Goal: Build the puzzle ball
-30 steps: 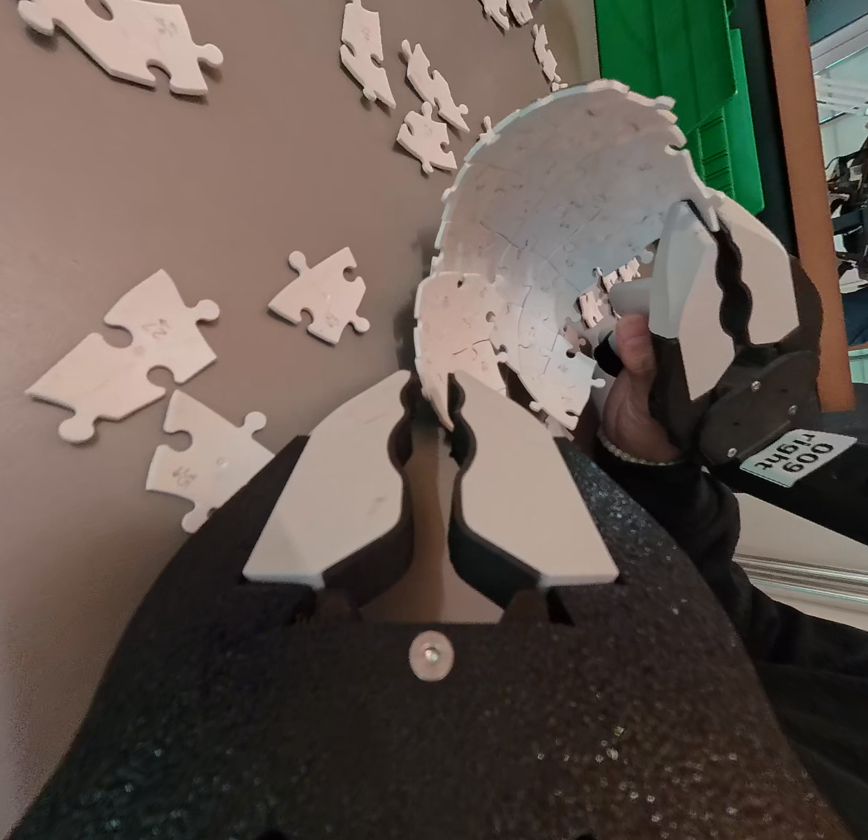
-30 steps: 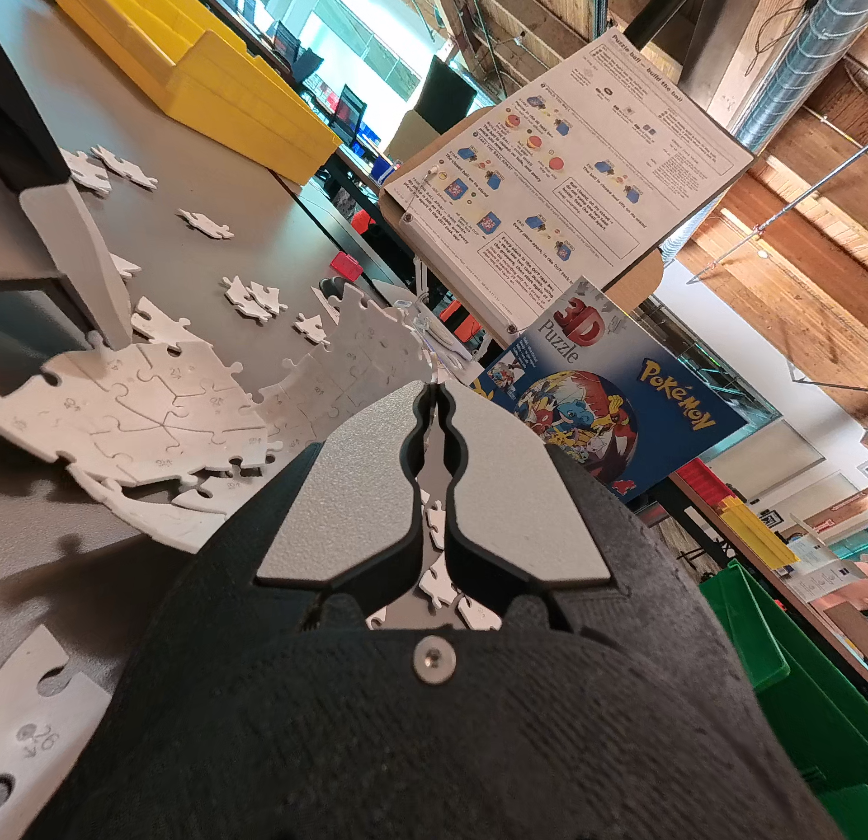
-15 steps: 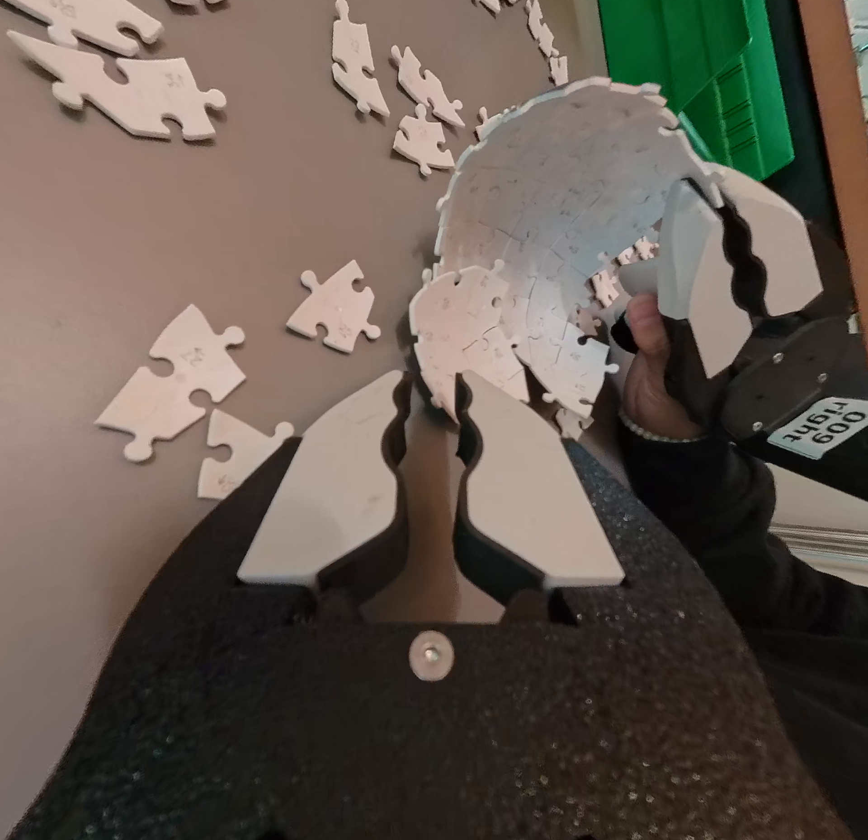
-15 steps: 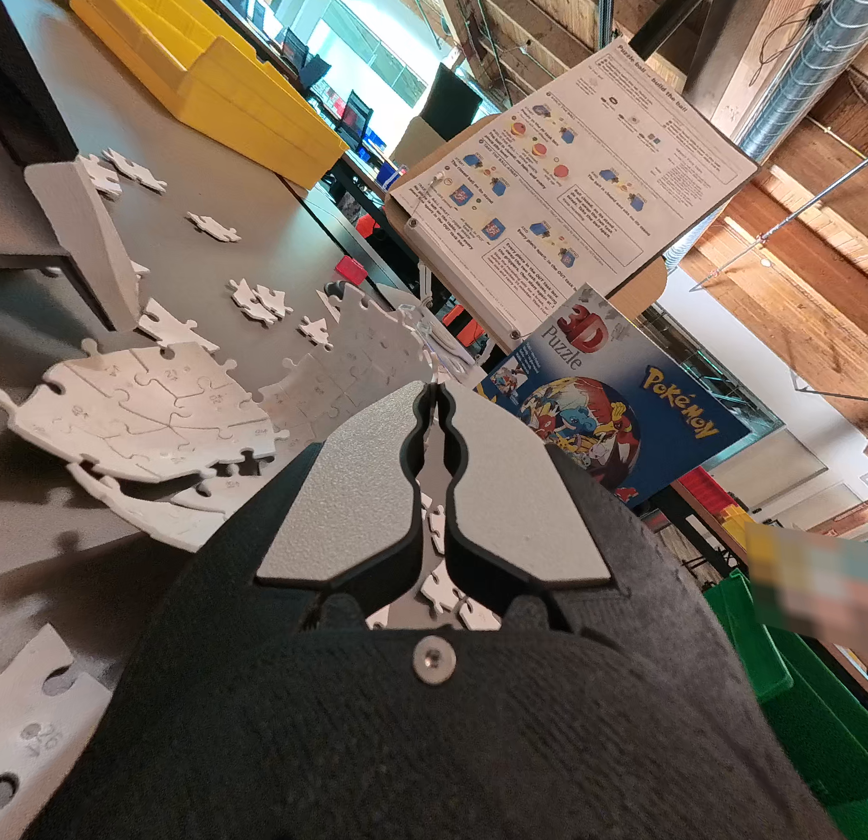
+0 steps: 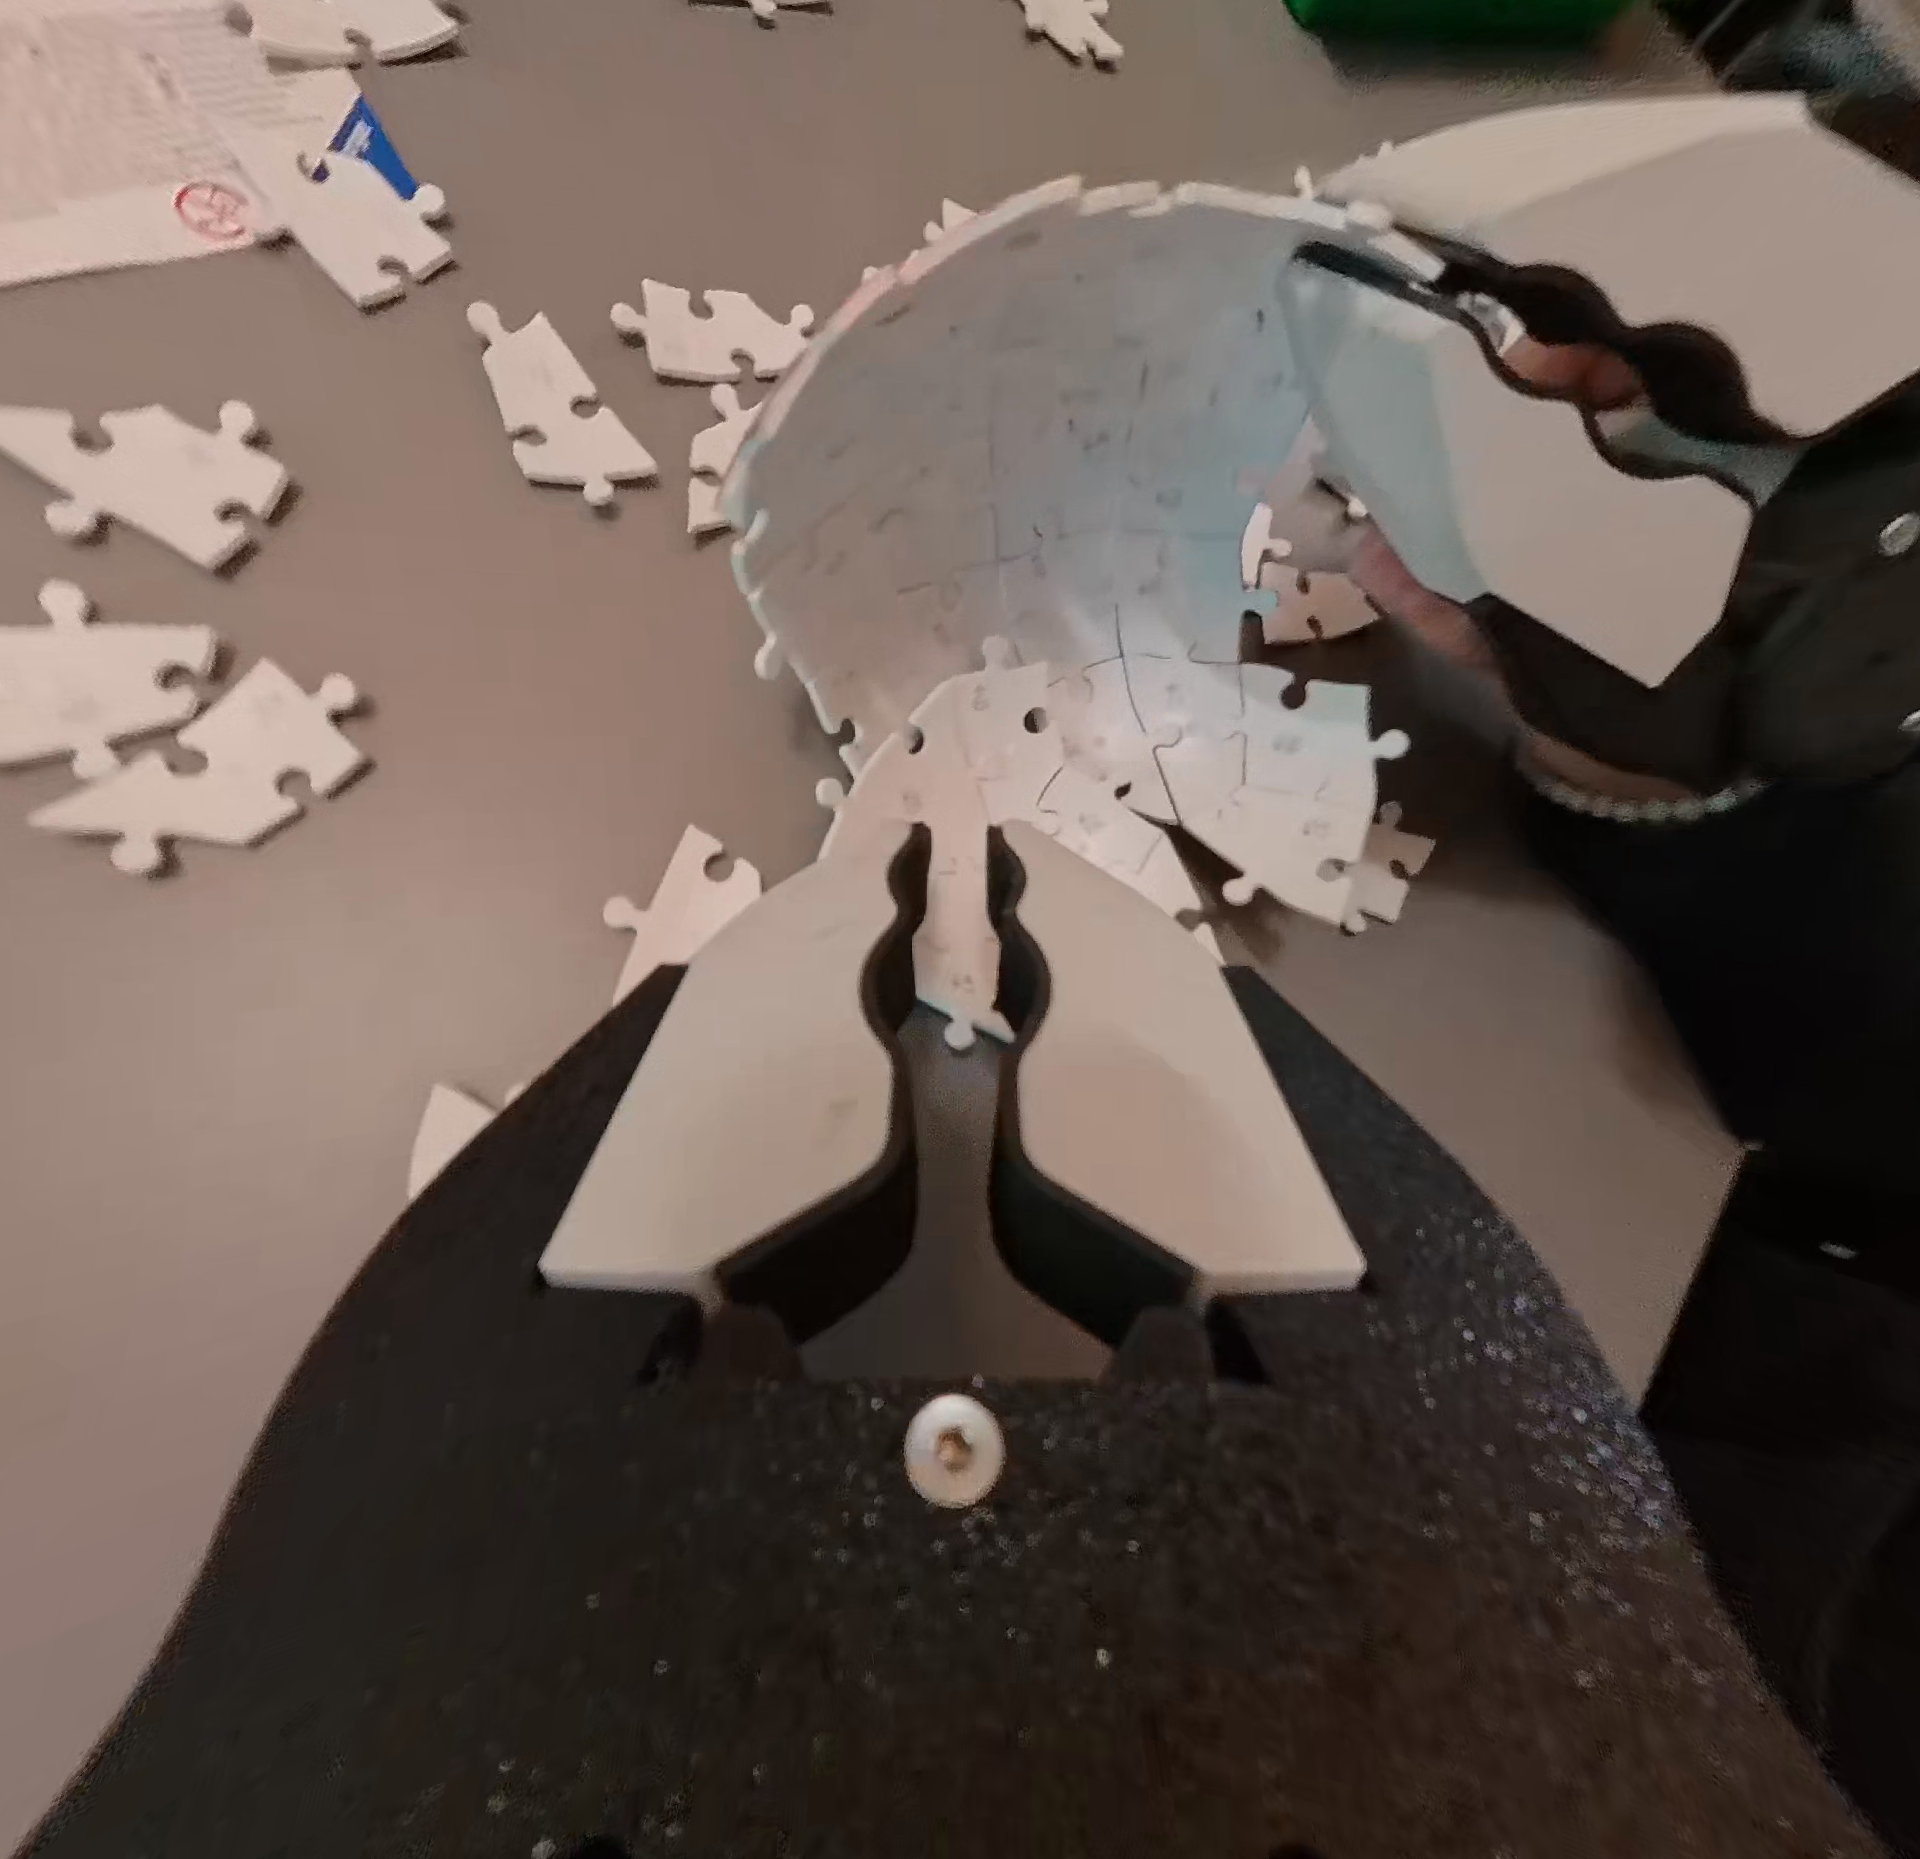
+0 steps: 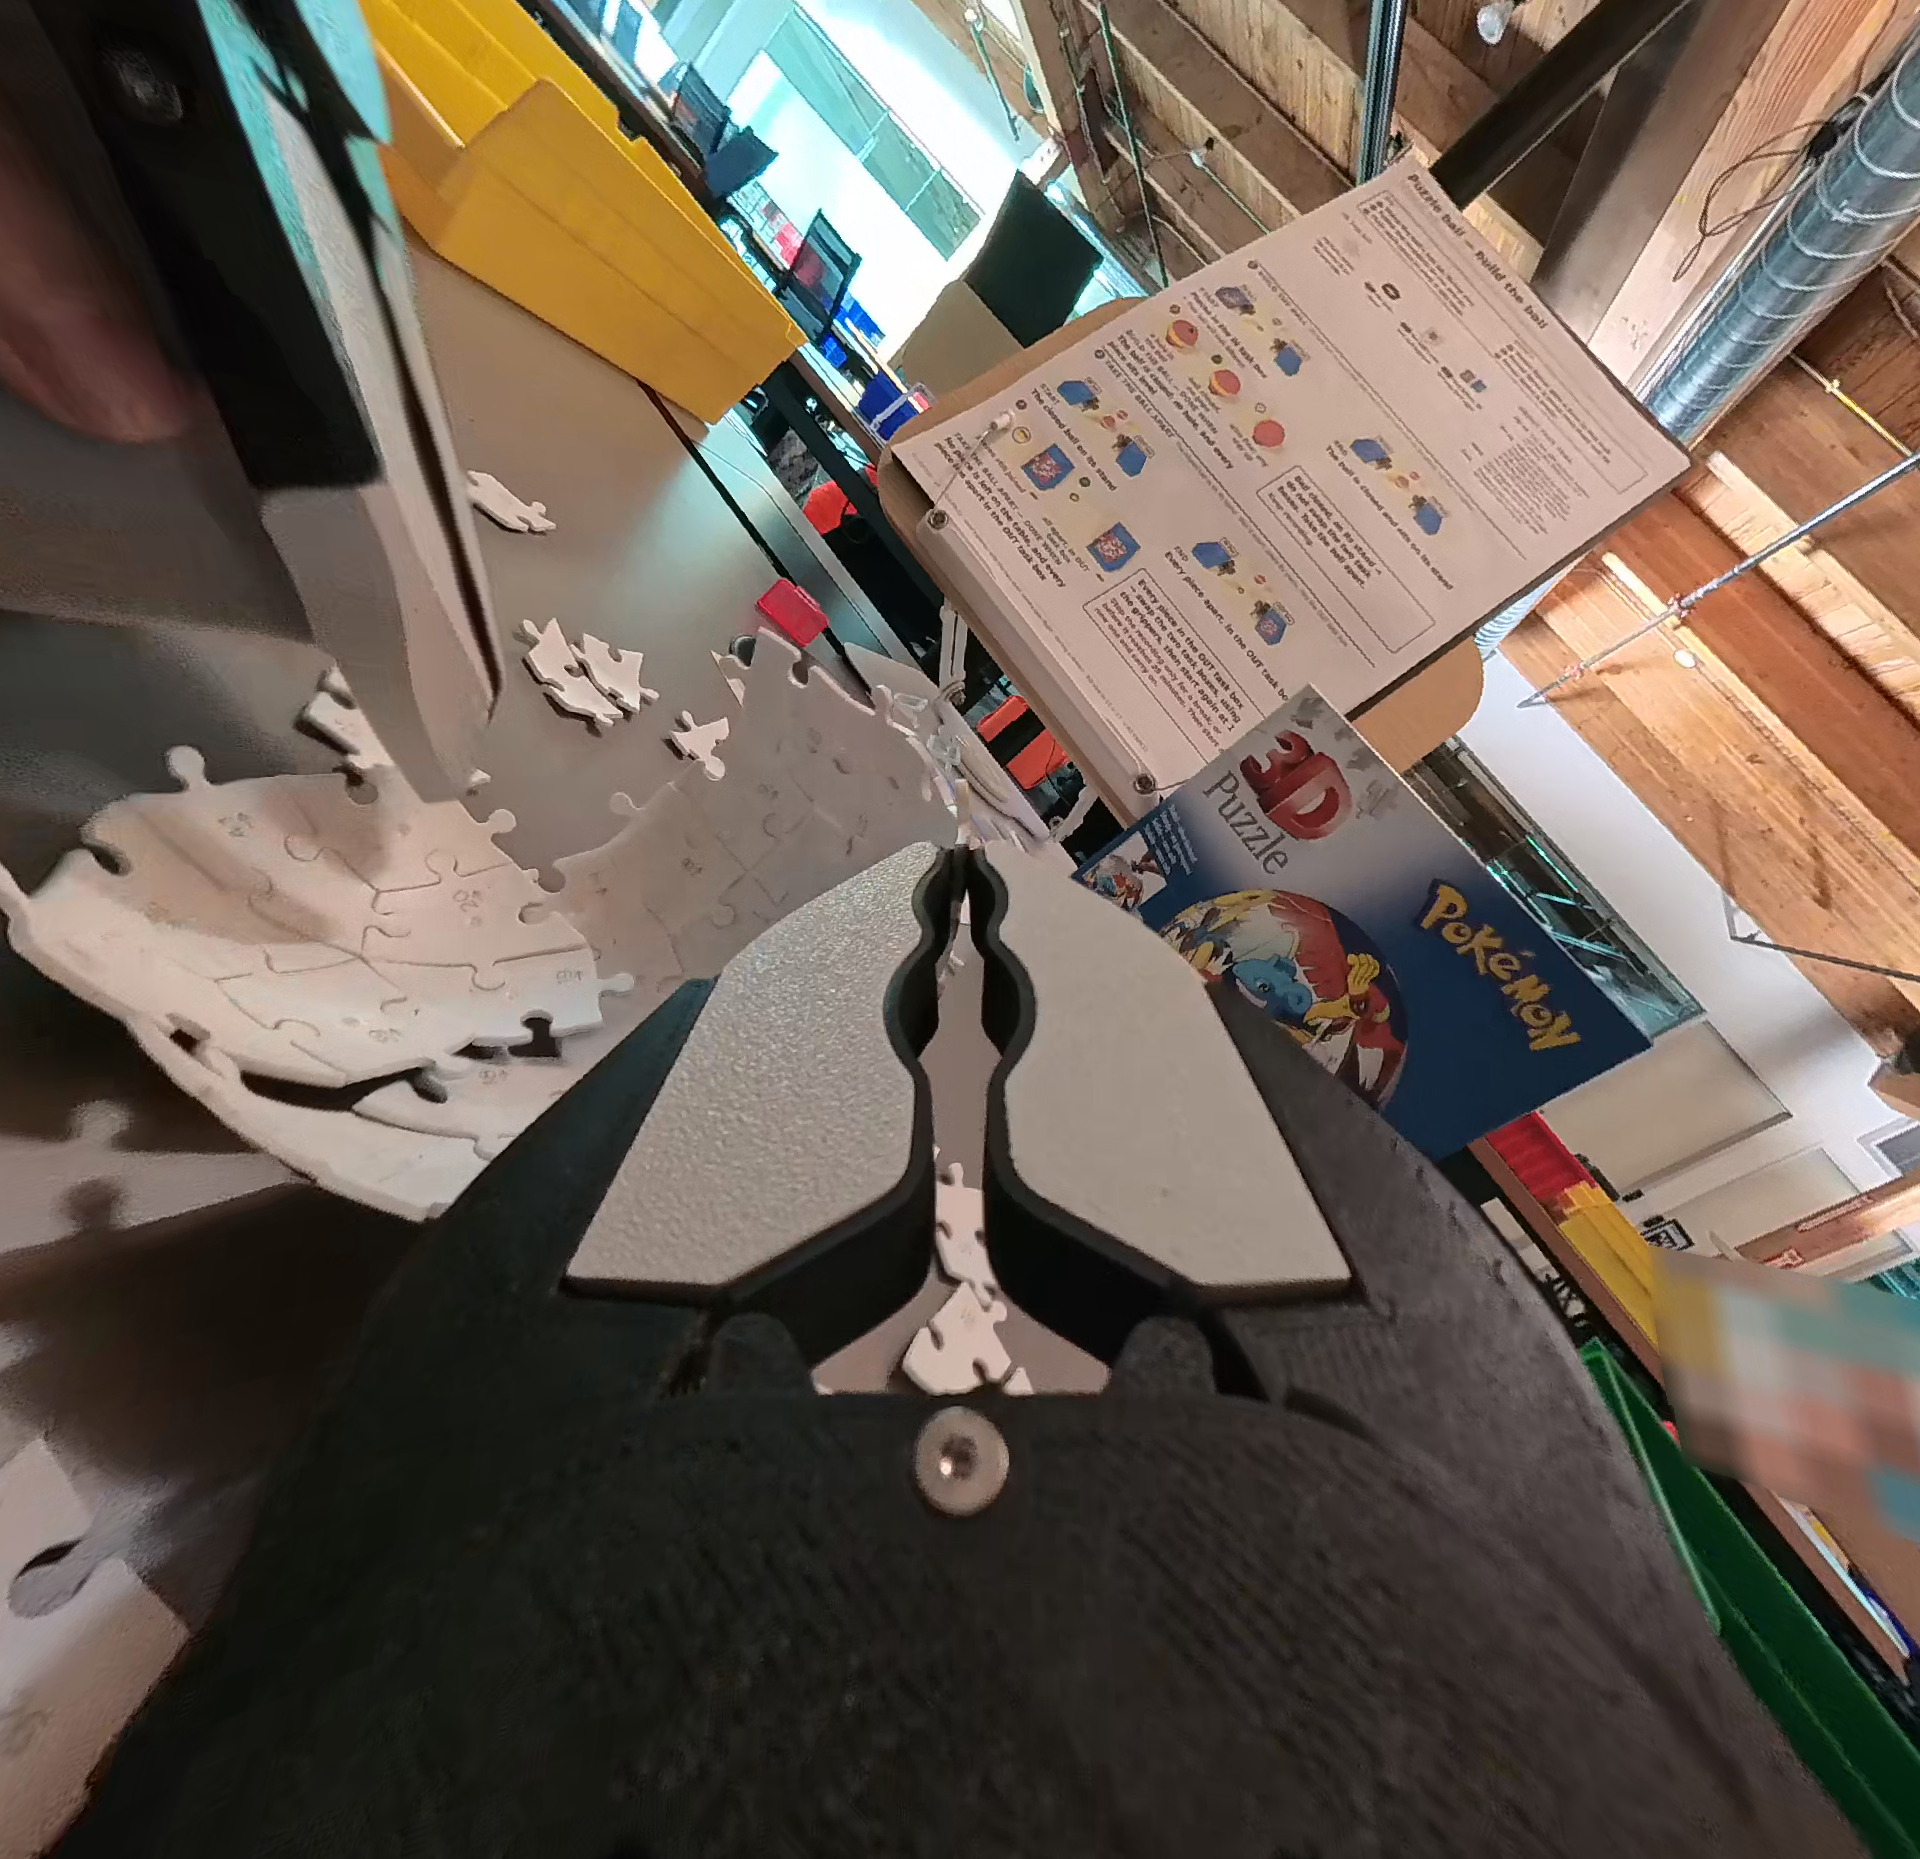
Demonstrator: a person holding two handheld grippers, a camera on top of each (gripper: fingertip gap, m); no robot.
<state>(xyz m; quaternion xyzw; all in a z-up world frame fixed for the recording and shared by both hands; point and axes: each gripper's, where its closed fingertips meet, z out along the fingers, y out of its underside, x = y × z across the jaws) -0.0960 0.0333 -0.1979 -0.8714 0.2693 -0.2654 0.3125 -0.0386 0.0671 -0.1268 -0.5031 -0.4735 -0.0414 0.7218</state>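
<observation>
Your grey table (image 5: 540, 729) lies under the half-built puzzle ball (image 5: 1049, 521), a curved white shell with knobbed edges, tilted up off the surface. Flat white loose pieces (image 5: 561, 417) lie scattered to its left. Your left gripper (image 5: 958, 905) is clamped on the shell's near rim; your right gripper (image 6: 961, 864) pinches its far rim. Yellow bins (image 6: 582, 240) sit beyond the shell, contents hidden.

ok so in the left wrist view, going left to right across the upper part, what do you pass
printed paper sheet → loose puzzle piece → curved assembled puzzle shell → right gripper gripping the shell's right edge
</observation>
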